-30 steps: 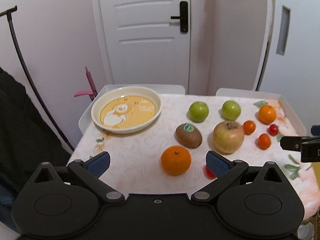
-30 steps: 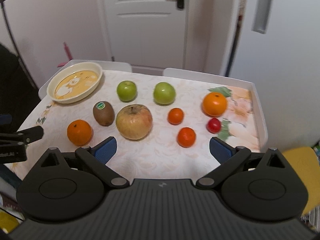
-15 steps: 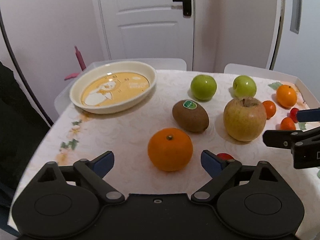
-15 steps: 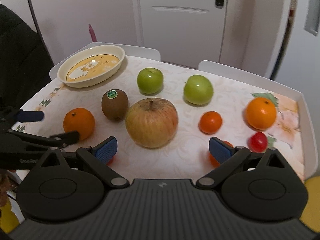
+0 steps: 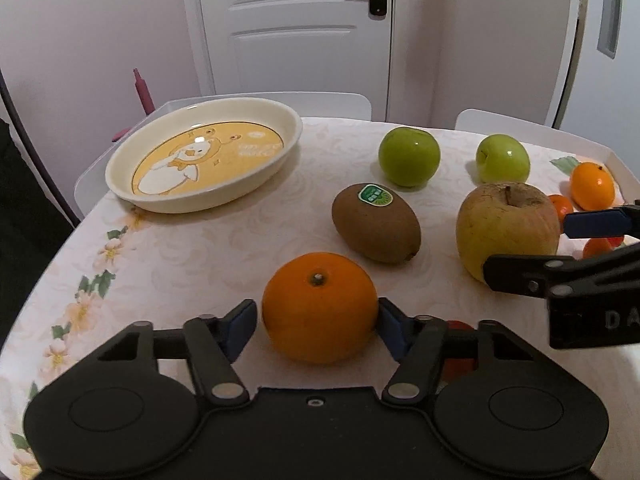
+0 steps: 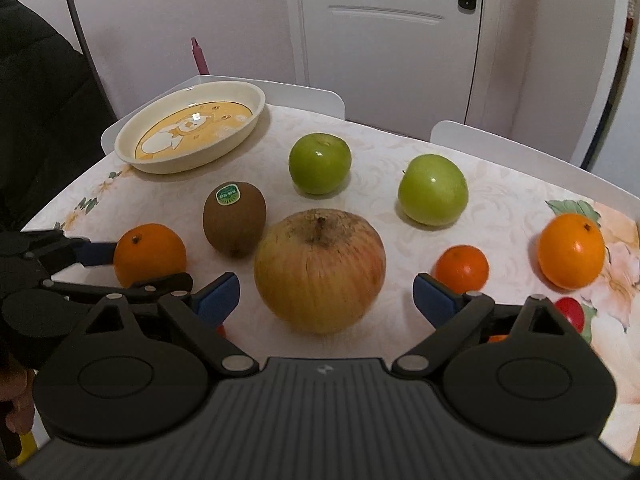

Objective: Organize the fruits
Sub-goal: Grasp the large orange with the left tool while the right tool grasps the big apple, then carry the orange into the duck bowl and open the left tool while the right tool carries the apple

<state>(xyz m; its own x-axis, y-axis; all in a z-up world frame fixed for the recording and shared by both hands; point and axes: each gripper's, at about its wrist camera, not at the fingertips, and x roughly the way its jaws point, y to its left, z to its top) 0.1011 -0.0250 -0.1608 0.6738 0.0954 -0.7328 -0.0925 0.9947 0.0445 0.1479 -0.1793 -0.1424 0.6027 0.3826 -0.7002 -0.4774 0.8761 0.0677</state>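
Oval dish (image 5: 120, 184) empty, all fruit on table; nothing sorted yet. Left gripper (image 5: 318, 320) closing around orange (image 5: 320, 306), left pad not touching. Right gripper (image 6: 326, 294) wide apart beside big apple (image 6: 320, 270).

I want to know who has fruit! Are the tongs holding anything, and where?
Left tongs are closing around the round orange, pads at its sides, not clearly squeezing yet. Right tongs are open around the big yellowish apple, holding nothing.
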